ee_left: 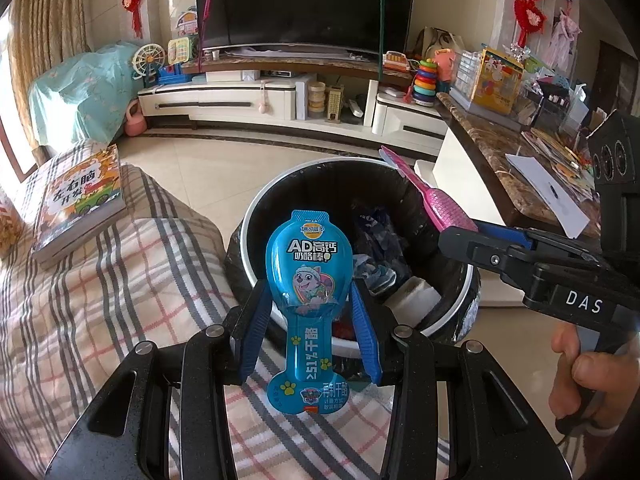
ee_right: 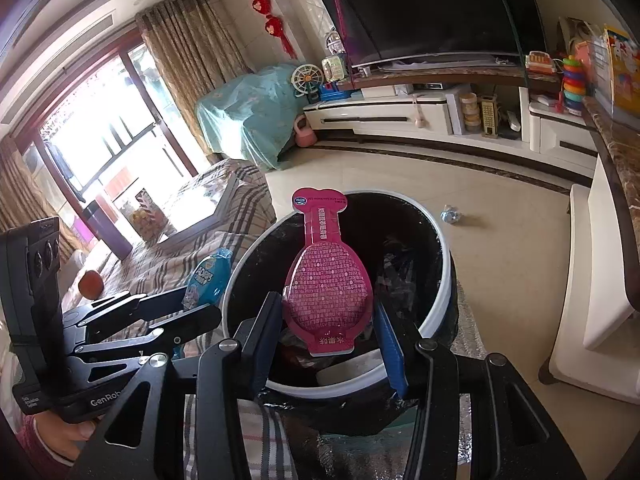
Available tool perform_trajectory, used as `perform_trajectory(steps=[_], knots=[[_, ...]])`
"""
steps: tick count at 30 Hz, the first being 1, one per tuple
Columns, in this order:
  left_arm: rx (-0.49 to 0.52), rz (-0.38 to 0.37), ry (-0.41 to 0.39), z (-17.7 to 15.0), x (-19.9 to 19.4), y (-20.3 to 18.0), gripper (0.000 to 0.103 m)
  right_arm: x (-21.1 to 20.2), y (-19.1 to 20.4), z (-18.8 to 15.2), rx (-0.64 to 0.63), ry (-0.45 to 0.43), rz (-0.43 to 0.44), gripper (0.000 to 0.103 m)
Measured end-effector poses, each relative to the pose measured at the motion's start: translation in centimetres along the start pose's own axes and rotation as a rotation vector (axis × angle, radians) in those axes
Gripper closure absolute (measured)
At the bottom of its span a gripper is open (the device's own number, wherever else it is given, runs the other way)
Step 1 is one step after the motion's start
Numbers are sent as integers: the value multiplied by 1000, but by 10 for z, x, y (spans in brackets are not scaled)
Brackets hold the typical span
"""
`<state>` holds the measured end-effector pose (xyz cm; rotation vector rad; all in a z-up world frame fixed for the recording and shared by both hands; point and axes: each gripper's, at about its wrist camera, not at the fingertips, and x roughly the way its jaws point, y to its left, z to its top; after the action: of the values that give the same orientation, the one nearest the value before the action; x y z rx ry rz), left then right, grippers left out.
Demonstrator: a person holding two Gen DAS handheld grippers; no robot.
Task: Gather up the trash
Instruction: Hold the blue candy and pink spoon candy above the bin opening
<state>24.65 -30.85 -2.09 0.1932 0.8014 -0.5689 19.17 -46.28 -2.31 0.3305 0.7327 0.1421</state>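
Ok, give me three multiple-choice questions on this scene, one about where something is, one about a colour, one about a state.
1. Where does the crumpled scrap of pale blue wrapper lie?
A. on the tiled floor beyond the bin
B. on the checked sofa cover
C. on the TV stand

2. What colour is the flat spoon-shaped wrapper in the right tongs?
A. blue
B. pink
C. yellow

3. What state is the round black-lined trash bin in?
A. lidded
B. open and bare inside
C. open with trash already inside

Answers: 1 A, the crumpled scrap sits on the floor past the rim. 2 B, the right tongs clamp the pink wrapper; the left tongs hold the blue wrapper. 3 C, the trash bin shows crumpled waste.
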Motion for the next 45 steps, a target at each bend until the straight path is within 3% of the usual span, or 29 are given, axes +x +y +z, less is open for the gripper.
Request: perform_trajectory(steps=[45], knots=[[34, 31, 16, 26, 25, -6, 64, 13, -12, 15, 15, 24, -18, 56]])
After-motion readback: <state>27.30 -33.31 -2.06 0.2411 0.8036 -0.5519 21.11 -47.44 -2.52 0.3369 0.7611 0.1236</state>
